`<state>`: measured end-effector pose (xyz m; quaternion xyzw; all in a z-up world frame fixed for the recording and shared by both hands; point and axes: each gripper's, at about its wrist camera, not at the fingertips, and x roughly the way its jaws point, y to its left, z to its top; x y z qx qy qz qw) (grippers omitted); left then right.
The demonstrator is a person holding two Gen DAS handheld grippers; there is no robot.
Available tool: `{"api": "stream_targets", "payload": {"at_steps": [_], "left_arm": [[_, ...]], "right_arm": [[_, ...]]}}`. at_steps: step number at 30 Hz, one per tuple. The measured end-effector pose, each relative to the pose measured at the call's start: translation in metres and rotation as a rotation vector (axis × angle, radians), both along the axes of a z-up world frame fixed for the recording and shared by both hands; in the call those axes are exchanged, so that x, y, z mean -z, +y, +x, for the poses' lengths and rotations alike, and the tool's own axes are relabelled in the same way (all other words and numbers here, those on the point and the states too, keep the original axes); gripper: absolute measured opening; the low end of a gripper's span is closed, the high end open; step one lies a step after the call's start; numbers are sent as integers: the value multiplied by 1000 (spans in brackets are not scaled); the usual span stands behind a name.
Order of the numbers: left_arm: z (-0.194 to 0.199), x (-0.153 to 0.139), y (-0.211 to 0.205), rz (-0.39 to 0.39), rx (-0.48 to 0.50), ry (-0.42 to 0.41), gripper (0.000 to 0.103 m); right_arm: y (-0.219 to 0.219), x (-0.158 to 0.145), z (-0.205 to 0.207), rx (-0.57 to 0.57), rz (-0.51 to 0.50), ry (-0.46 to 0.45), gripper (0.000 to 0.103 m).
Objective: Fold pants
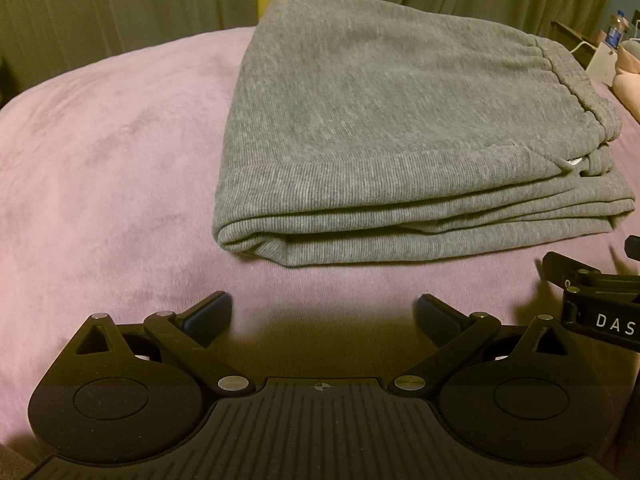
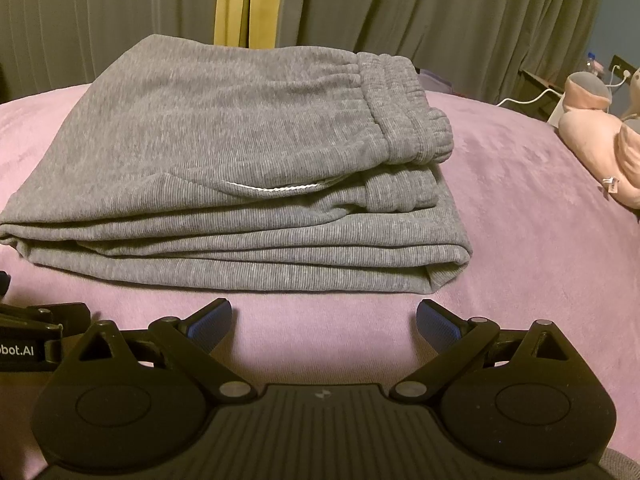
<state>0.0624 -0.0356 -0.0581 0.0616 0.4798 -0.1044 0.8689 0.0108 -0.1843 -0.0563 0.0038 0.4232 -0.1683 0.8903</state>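
A bed (image 2: pixel 500 200) under a pink velvety cover carries the grey pants (image 2: pixel 224 160) — folded into a layered stack (waistband uppermost) — and a pink plush toy (image 2: pixel 592 140) near its edge.

Grey pants (image 2: pixel 224 152) — folded, flat

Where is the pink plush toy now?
The pink plush toy lies at the far right of the right wrist view, on the purple blanket, to the right of the folded gray pants and apart from them.
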Motion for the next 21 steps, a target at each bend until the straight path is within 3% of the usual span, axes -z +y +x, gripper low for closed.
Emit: {"api": "stream_targets", "payload": {"at_steps": [21], "left_arm": [[0, 0, 0, -1, 0, 1, 103]], "right_arm": [[2, 4, 1, -8, -15, 16, 99]]}}
